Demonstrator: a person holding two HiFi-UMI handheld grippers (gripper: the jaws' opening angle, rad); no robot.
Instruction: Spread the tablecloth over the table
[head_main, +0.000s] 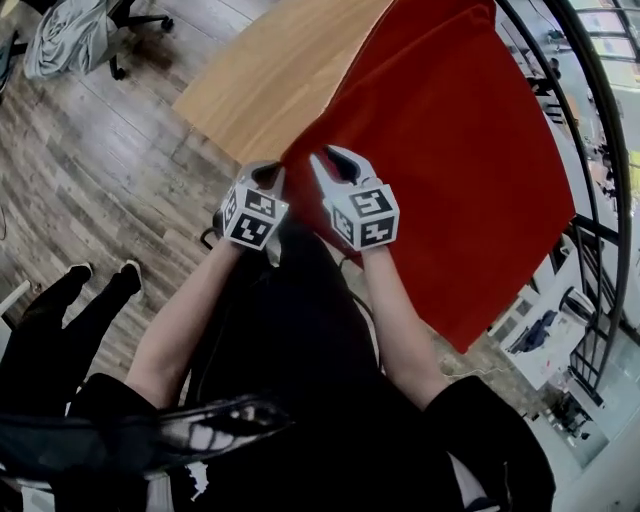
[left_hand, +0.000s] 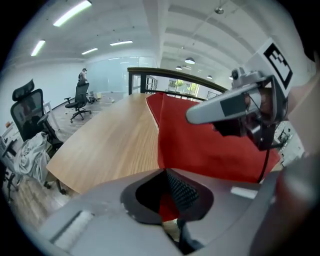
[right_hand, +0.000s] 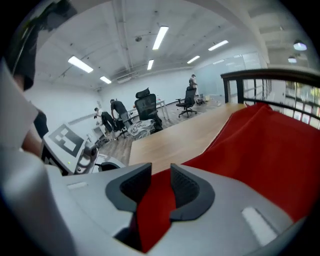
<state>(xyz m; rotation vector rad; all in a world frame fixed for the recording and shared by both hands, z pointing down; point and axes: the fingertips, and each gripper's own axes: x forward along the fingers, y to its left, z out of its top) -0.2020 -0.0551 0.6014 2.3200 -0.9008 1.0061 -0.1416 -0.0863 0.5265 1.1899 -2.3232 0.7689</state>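
Wood of the table (head_main: 270, 80) lies bare on the left, while the red tablecloth (head_main: 450, 150) covers the right part and hangs over the near edge. Both forearms reach forward side by side, tilted down. The left gripper (head_main: 268, 172) pinches the cloth's corner. The right gripper (head_main: 322, 156) stands partly open with cloth between its jaws.

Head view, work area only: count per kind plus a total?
table: 1
tablecloth, red: 1
tongs: 2 (left tongs, right tongs)
total: 4
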